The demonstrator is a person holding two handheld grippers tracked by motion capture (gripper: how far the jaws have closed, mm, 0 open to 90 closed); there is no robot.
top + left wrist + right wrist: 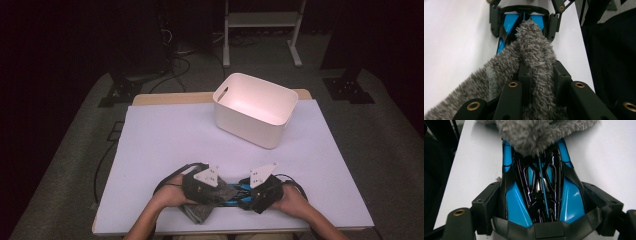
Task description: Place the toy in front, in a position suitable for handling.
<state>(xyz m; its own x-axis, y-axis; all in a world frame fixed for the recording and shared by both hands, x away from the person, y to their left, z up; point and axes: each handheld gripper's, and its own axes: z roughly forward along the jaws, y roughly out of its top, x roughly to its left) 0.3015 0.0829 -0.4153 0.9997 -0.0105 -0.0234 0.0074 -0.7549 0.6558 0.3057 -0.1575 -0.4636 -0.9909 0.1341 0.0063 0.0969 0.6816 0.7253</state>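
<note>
Left gripper view shows your left gripper pinching the grey cloth against the blue toy car just ahead, apparently to wipe it; your right gripper clamps the car wide, steadying it.

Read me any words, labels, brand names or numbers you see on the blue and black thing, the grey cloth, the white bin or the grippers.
None: no readable text anywhere.
Blue and black object: glossy panels, no lettering.
Grey fluffy cloth: no tag showing.
White bin: plain walls.
Left gripper and right gripper: brass-ringed holes, no markings.
</note>
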